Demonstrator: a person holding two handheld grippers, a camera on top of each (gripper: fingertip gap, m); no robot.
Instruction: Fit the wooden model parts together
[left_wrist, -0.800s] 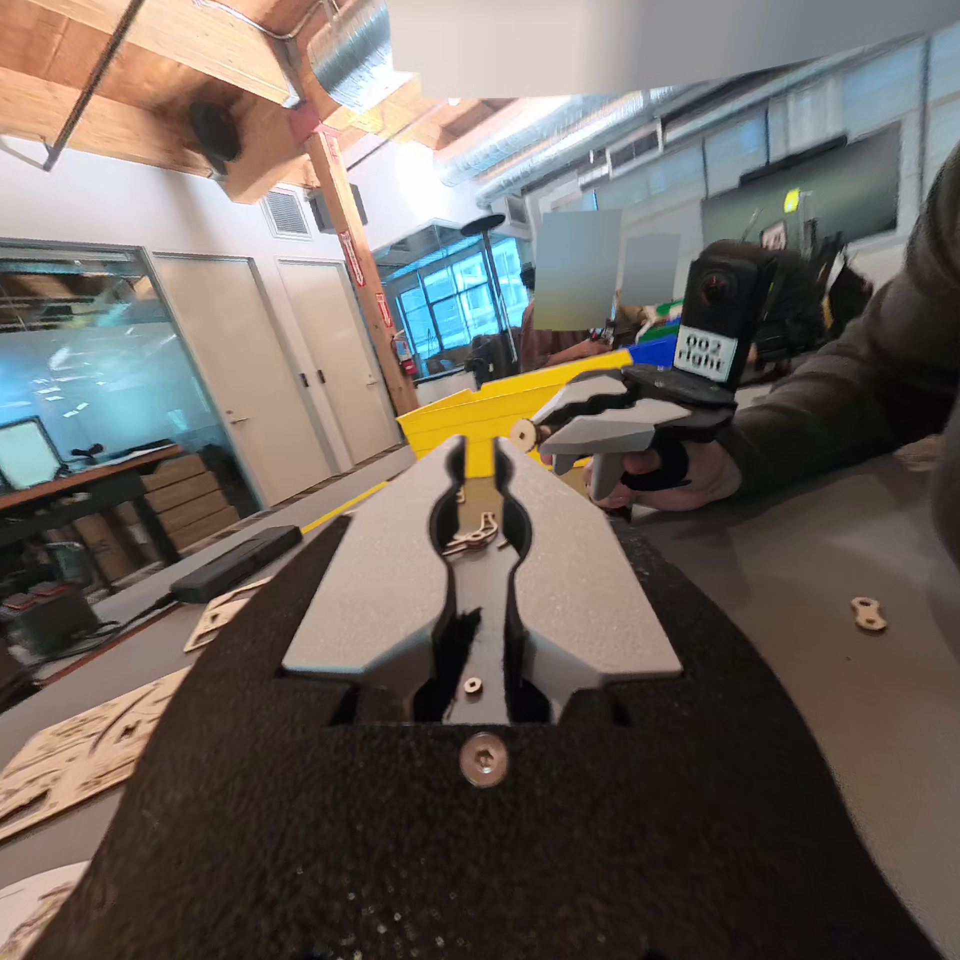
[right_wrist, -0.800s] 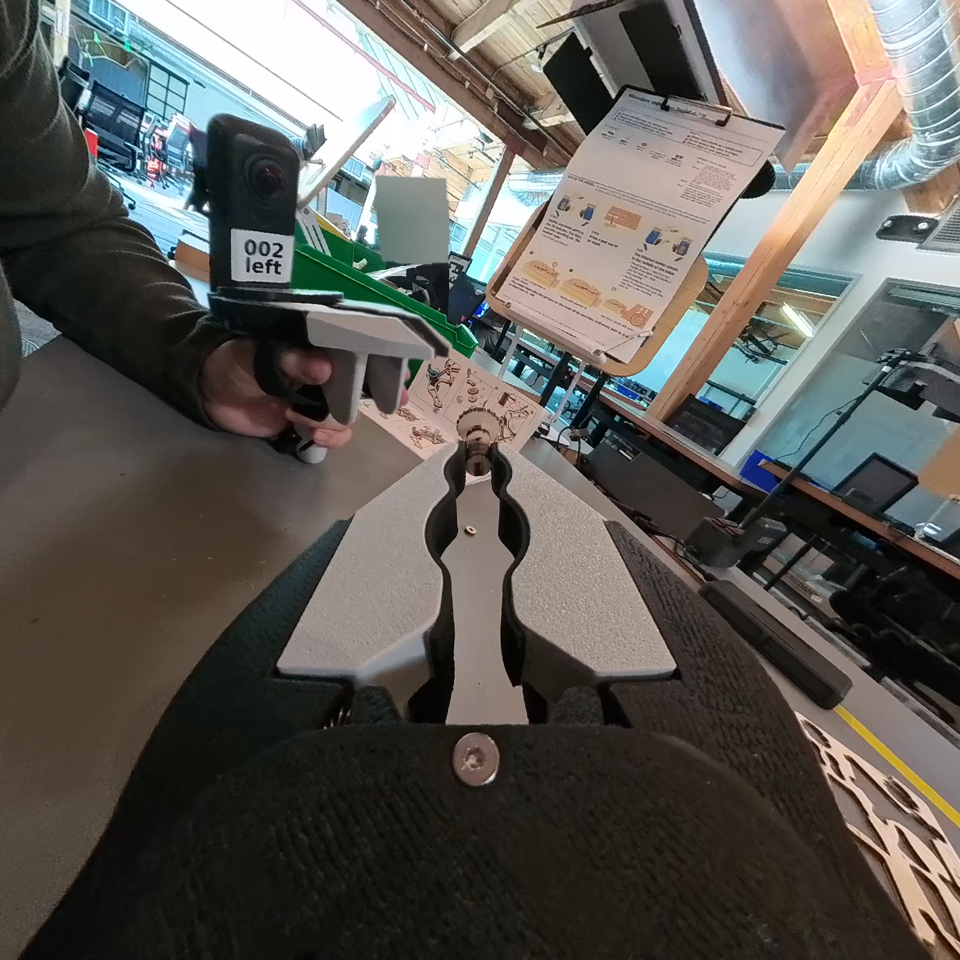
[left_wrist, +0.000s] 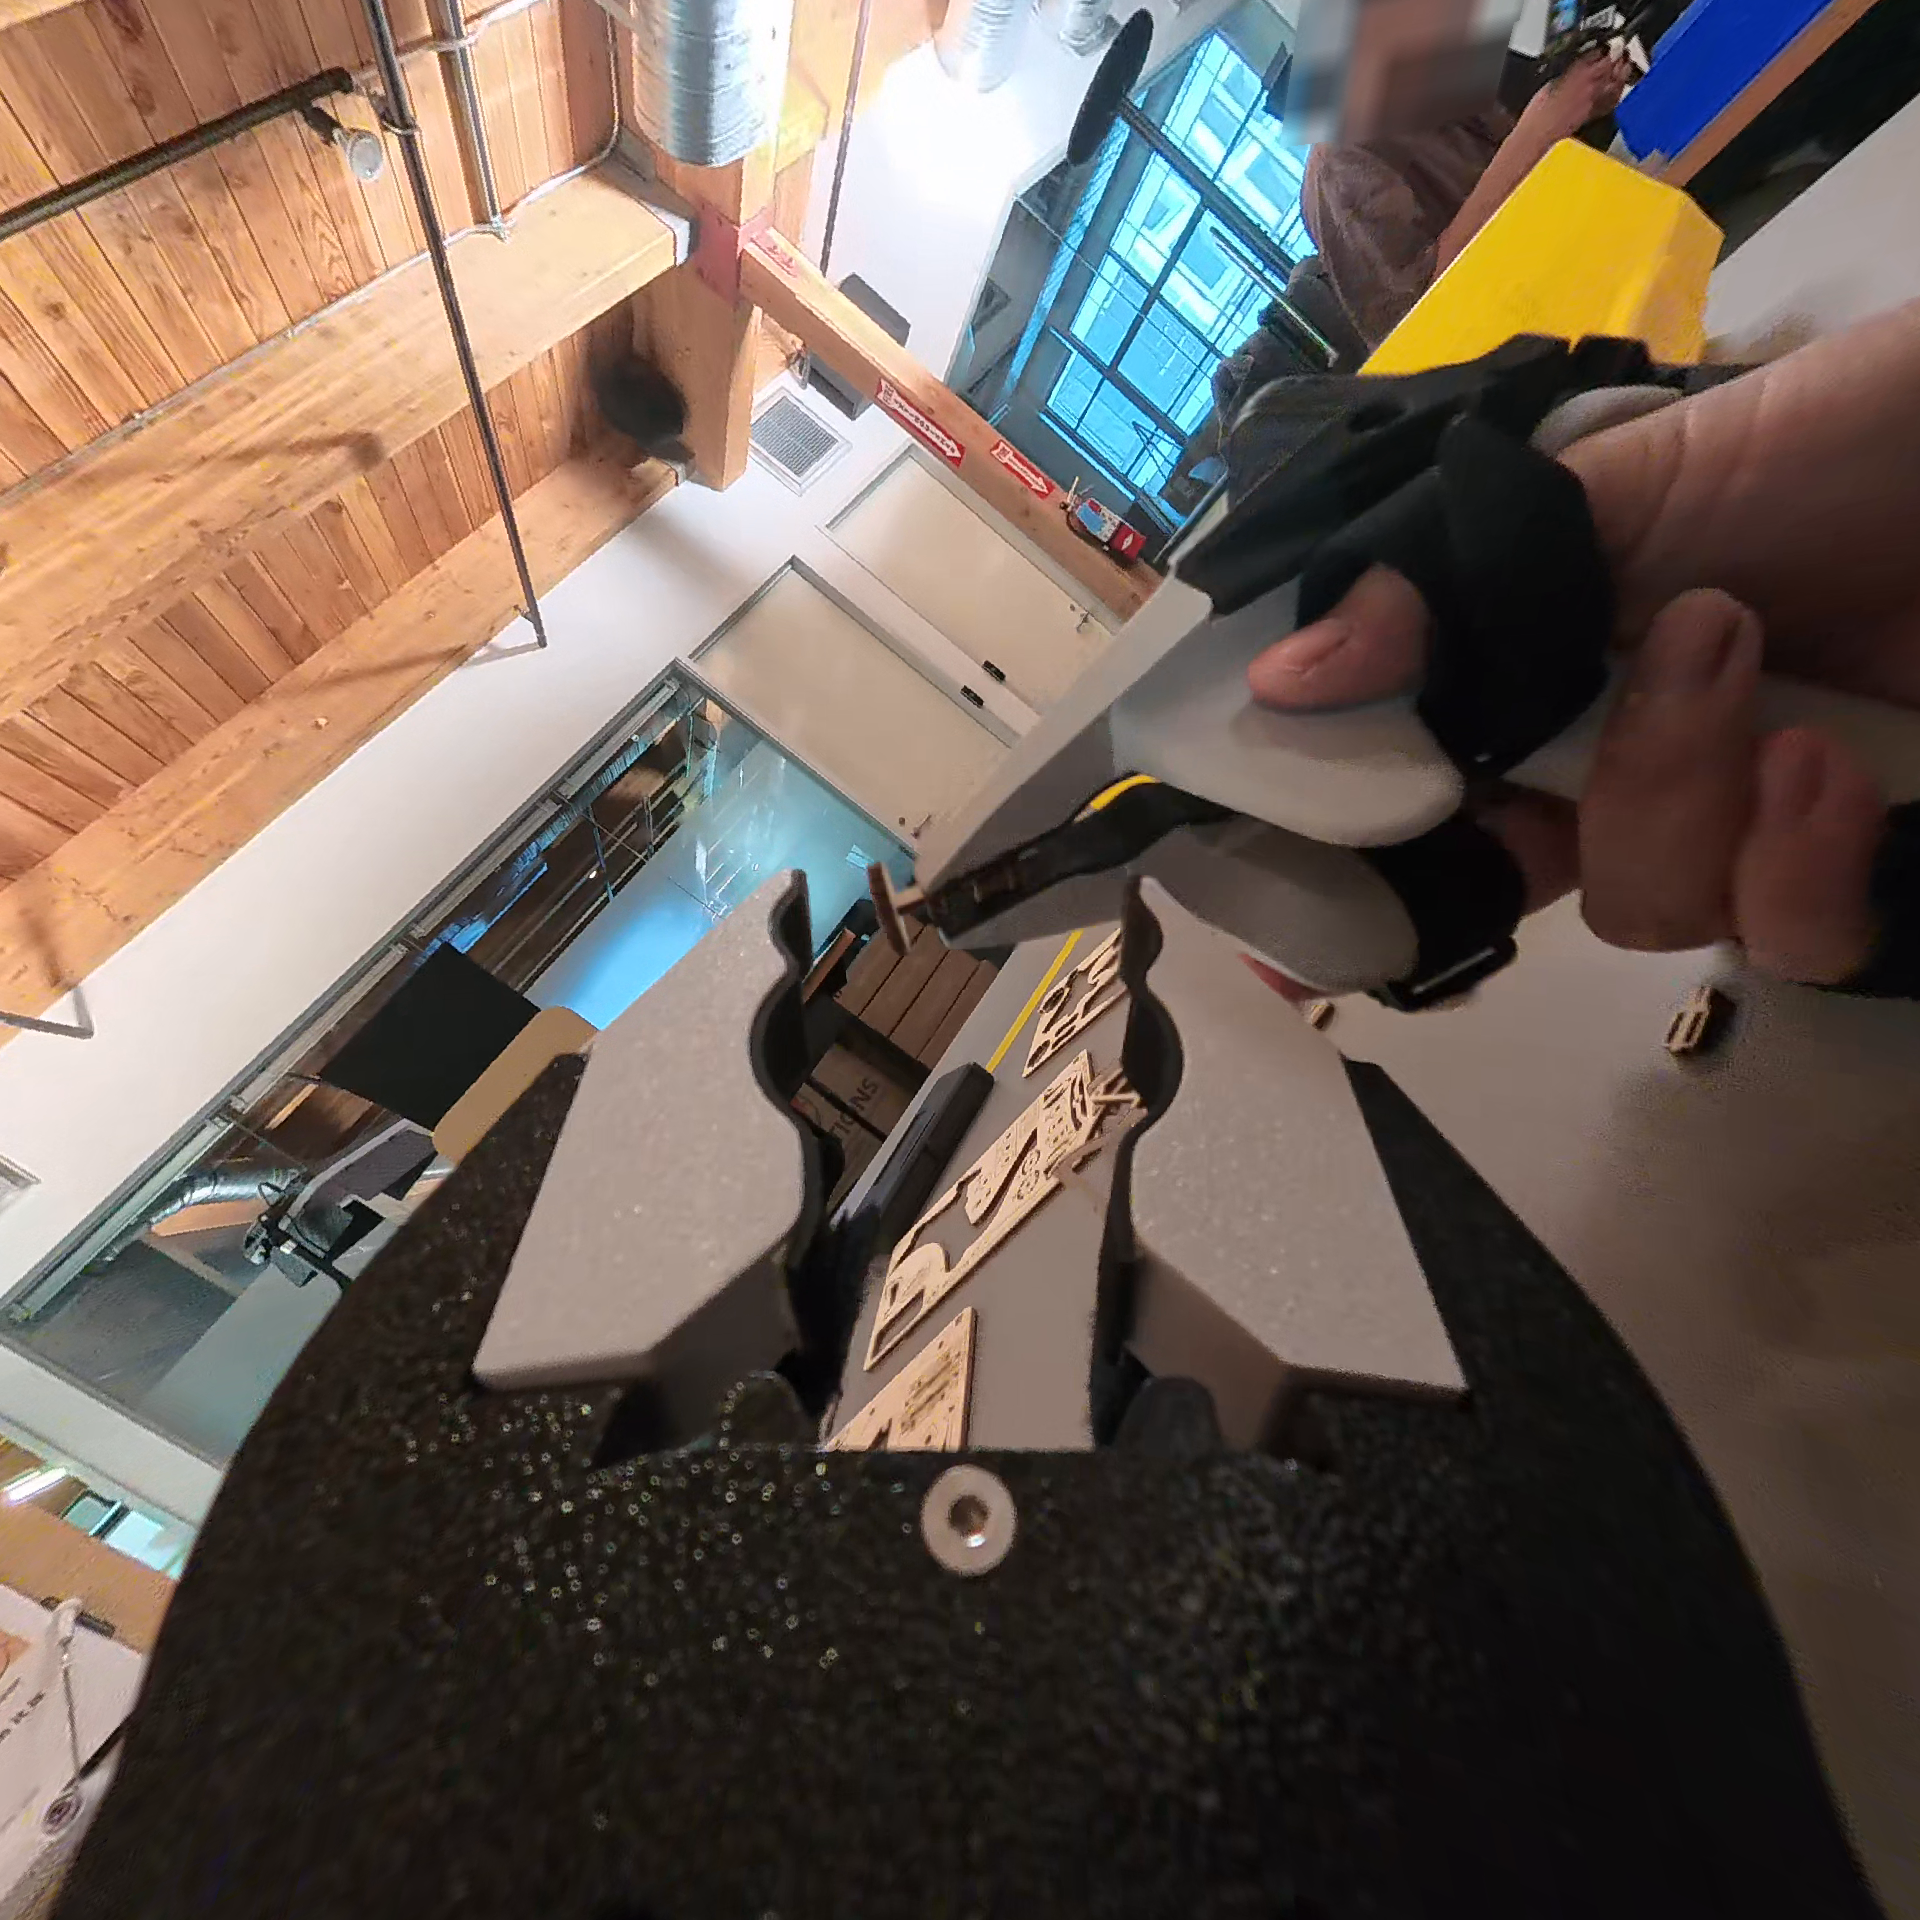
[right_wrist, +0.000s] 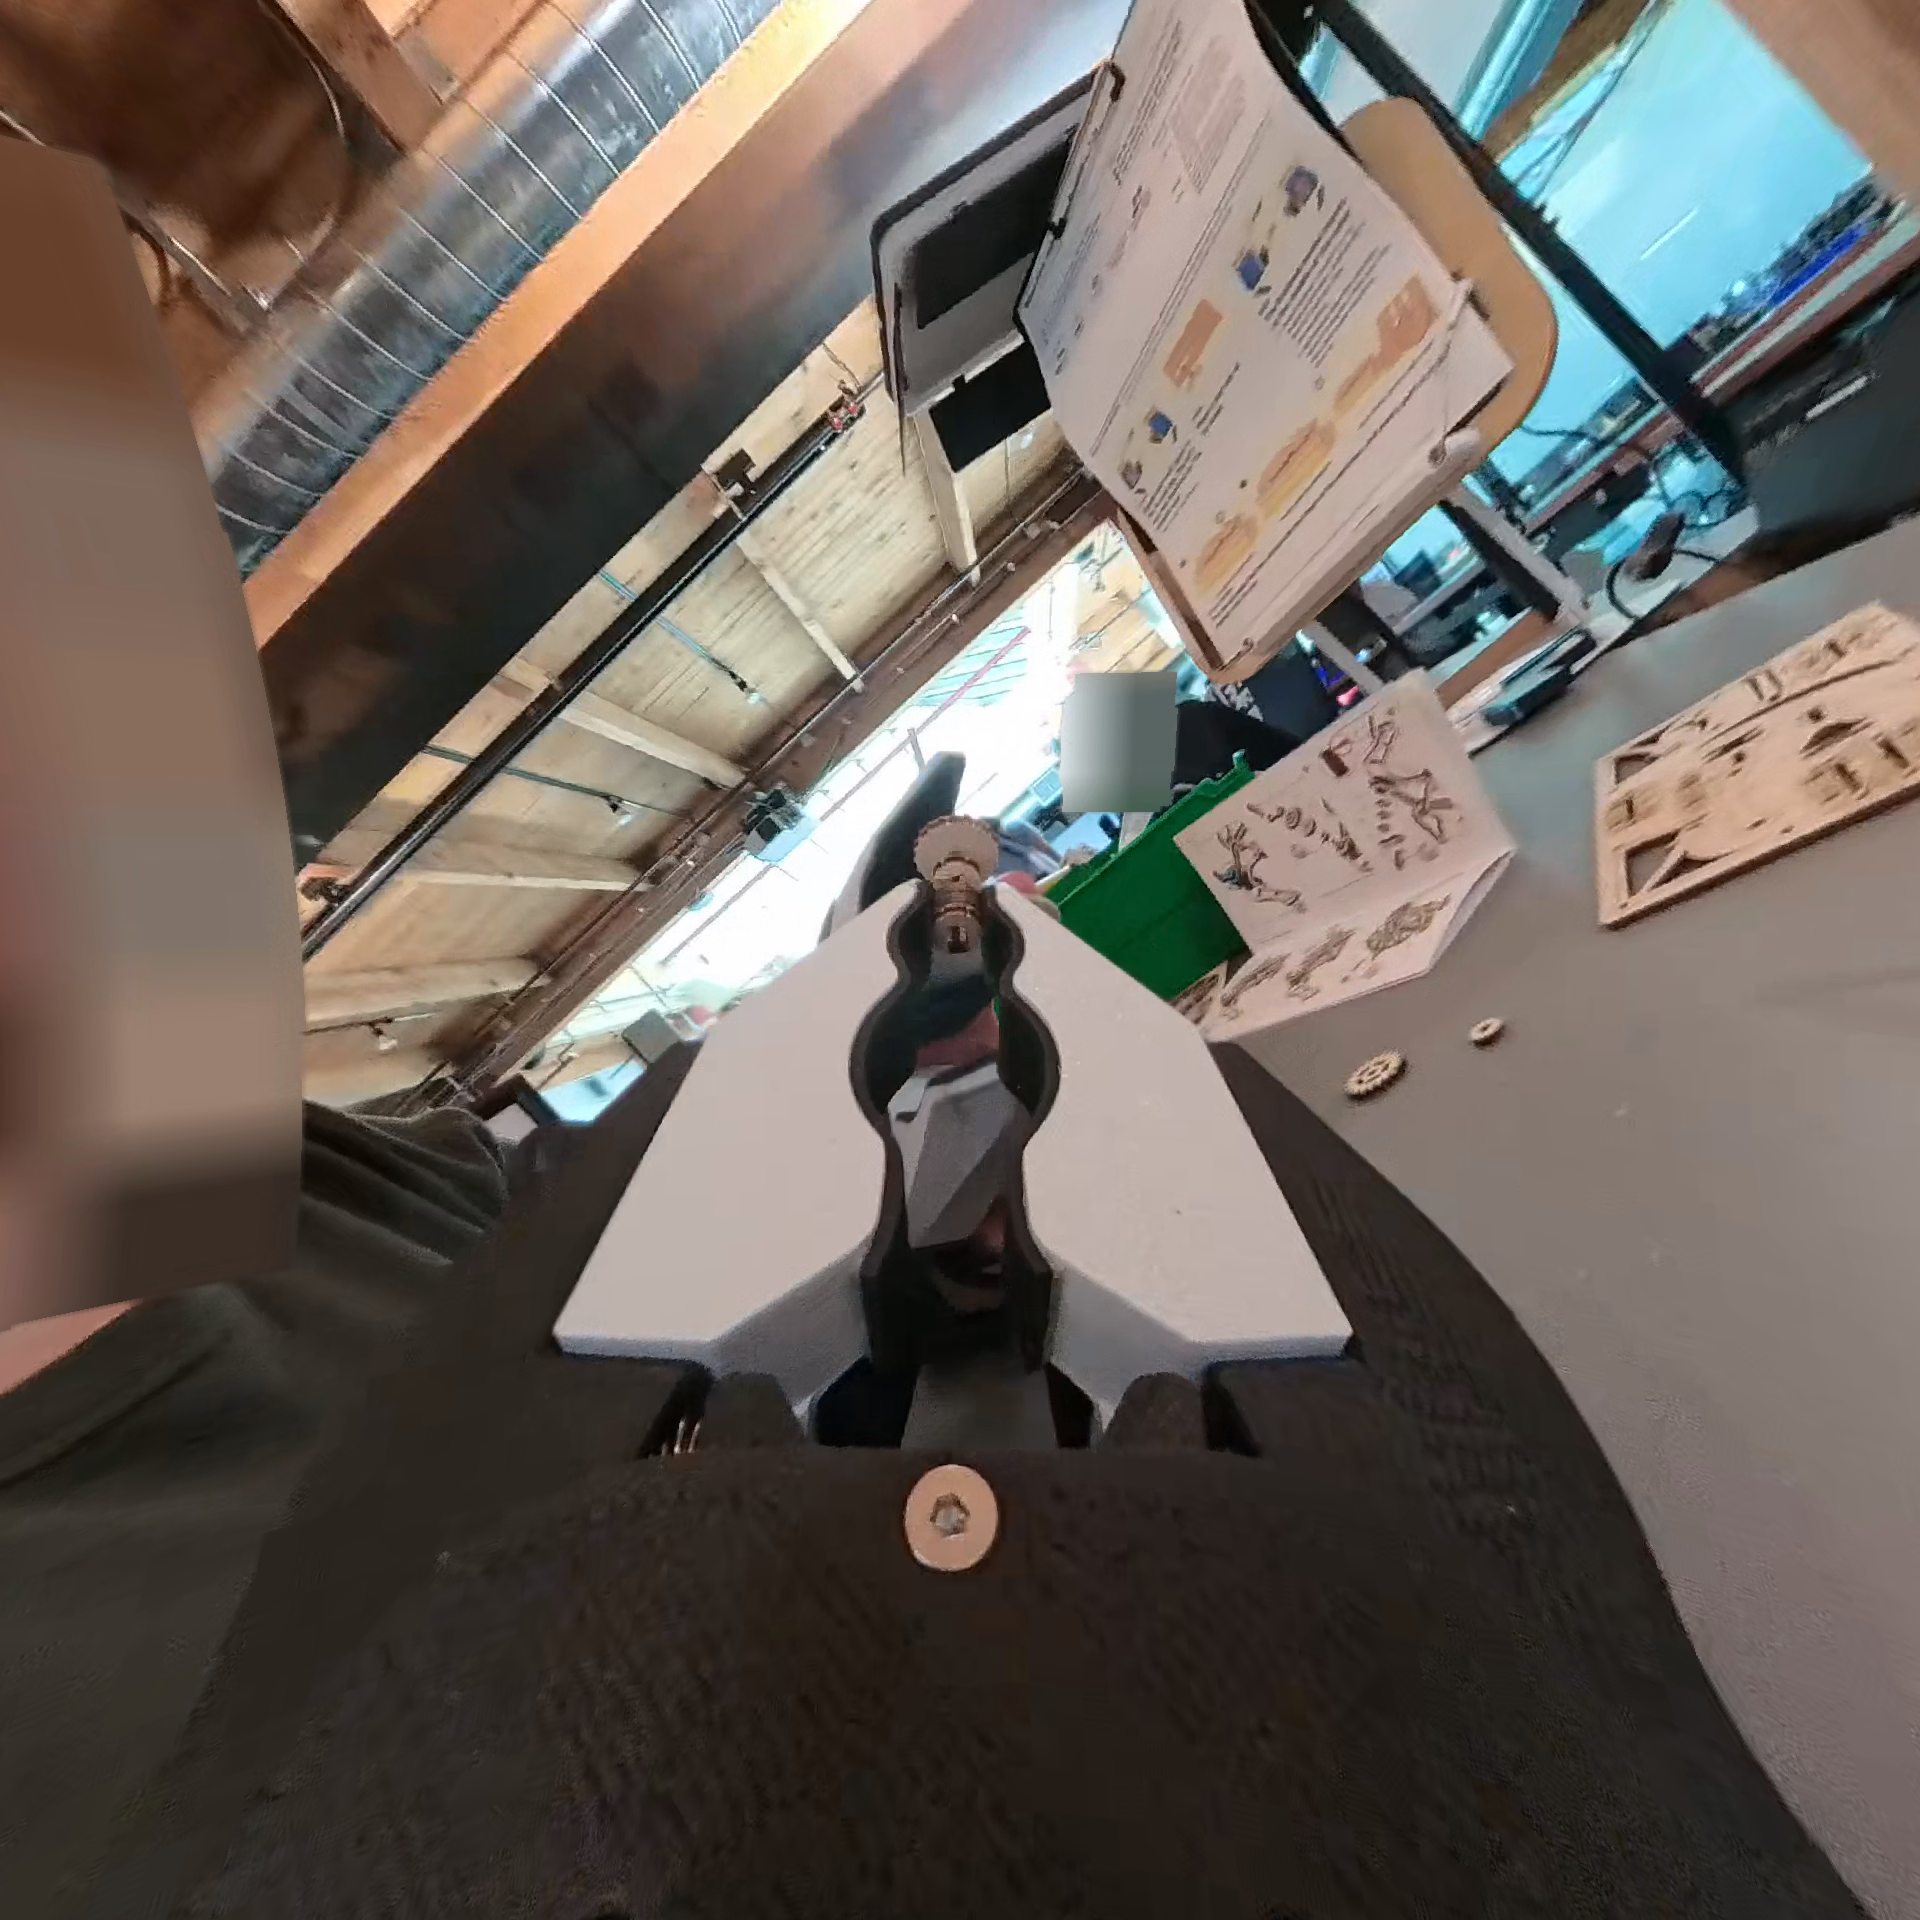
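My right gripper (right_wrist: 951, 896) is shut on a small wooden gear with an axle (right_wrist: 953, 844). In the left wrist view the right gripper (left_wrist: 925, 902) reaches in from the right, and its held gear piece (left_wrist: 891, 916) sits between my left fingertips. My left gripper (left_wrist: 961, 891) is open wide and tilted. A small wooden part (left_wrist: 1110, 1099) rests against the inner edge of its right finger (left_wrist: 1247, 1195); I cannot tell whether it is held. A grey finger of the left gripper (right_wrist: 951, 1143) shows through the right gripper's gap.
Cut-out wooden sheets (left_wrist: 982, 1195) and a black power brick (left_wrist: 914, 1143) lie on the grey table (left_wrist: 1610, 1299). A loose part (left_wrist: 1694, 1020) lies at the right. An instruction booklet (right_wrist: 1351, 862), another sheet (right_wrist: 1766, 758), two loose gears (right_wrist: 1371, 1072), a green bin (right_wrist: 1153, 914) and a yellow bin (left_wrist: 1558, 270) stand farther off. My two grippers' fingertips are within a few centimetres of each other.
My left gripper has opened from nearly shut. Both grippers have tilted and come close together, and the right gripper's gear now sits between the left fingertips.
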